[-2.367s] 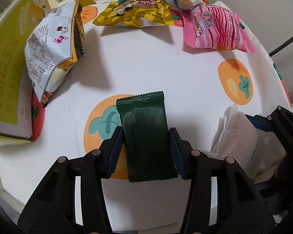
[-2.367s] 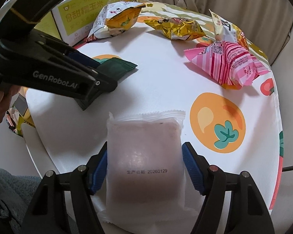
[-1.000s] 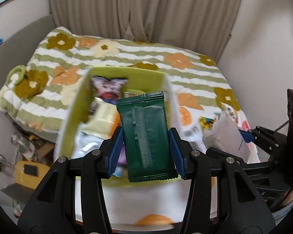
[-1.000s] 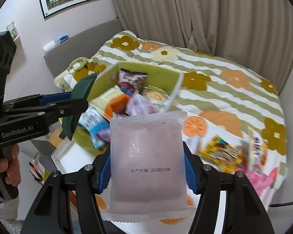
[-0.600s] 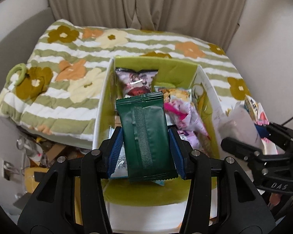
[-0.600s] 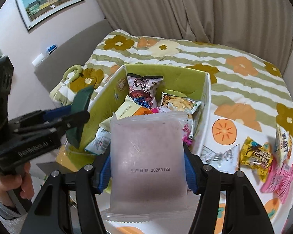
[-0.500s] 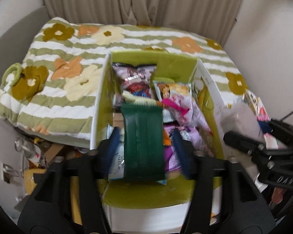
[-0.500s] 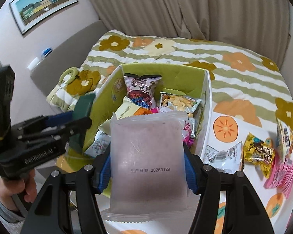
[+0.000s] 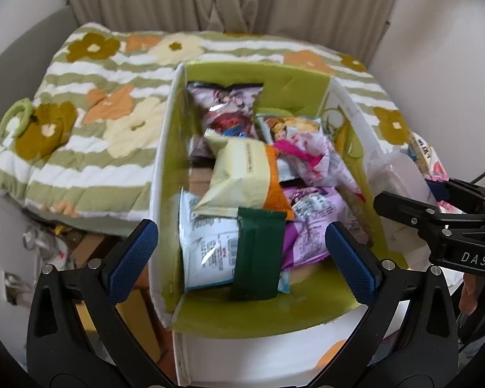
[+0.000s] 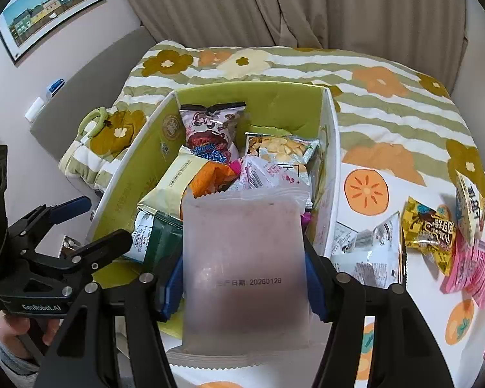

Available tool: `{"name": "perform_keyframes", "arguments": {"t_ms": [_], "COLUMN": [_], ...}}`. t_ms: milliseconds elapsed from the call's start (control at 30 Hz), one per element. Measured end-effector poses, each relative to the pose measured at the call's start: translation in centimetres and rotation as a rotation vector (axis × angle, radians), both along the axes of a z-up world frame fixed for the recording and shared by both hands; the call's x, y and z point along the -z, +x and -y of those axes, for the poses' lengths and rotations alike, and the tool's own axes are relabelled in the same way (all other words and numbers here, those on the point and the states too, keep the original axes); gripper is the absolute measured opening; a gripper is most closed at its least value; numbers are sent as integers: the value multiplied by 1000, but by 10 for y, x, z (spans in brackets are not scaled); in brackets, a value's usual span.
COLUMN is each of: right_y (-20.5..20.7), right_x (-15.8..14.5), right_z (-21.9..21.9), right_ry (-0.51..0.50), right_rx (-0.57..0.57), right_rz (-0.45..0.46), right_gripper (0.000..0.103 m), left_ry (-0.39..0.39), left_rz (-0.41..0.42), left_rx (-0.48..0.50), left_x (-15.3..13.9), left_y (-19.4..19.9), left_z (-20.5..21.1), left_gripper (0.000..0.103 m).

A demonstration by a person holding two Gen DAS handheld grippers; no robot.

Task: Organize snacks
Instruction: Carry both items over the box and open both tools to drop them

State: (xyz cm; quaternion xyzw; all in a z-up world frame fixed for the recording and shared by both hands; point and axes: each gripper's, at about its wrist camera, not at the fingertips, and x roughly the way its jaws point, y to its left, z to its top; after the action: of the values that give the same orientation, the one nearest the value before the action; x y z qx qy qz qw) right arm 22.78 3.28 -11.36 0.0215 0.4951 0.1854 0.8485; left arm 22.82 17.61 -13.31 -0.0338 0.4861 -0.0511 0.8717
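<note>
Left gripper (image 9: 241,255): jaws opening, pads wide apart, nothing pinched between them.

Dark green packet (image 9: 258,255): half a second earlier it was blurred between the parting pads; it is now released and lies at the near end of the green box (image 9: 242,321), resting on the white and purple bags there.

Right gripper (image 10: 244,279): pads pressed on the frosted pink pouch (image 10: 245,274), held above the box's near edge as before (not yet dropped).

Box contents: heaped pouches, filled well up the walls.

Table (image 10: 414,294), to the right: a white bag (image 10: 368,252), a yellow packet (image 10: 428,229) and a pink packet (image 10: 468,258) are left unsorted.

Judgement: one snack stowed; the pouch is judged next.
</note>
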Motion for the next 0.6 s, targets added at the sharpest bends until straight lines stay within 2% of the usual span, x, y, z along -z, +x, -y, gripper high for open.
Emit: {"name": "perform_keyframes", "arguments": {"t_ms": [67, 133, 300, 367, 400, 433, 533, 600], "right_y": [1, 3, 8, 8, 8, 8, 6, 4], "right_x": [1, 4, 16, 16, 16, 15, 14, 13], "right_z": [-1, -4, -15, -14, -13, -13, -11, -9], "right_ry": [3, 20, 29, 65, 75, 68, 52, 61], "right_rx": [-12, -28, -38, -21, -17, -5, 2, 0], "right_rz": [6, 6, -20, 6, 12, 23, 41, 36], "right_gripper": [58, 58, 59, 68, 83, 92, 102, 102], "left_ry": [-14, 15, -13, -6, -10, -13, 3, 14], "left_rz": [-9, -8, -32, -33, -29, -25, -21, -2], "left_rx": [1, -19, -59, -65, -66, -71, -71, -75], "left_x": [-1, -2, 4, 4, 4, 4, 4, 0], "left_y": [2, 2, -3, -4, -6, -8, -9, -10], "left_z": [0, -2, -12, -15, -16, -19, -22, -24], "left_gripper": [102, 102, 102, 102, 102, 102, 102, 102]}}
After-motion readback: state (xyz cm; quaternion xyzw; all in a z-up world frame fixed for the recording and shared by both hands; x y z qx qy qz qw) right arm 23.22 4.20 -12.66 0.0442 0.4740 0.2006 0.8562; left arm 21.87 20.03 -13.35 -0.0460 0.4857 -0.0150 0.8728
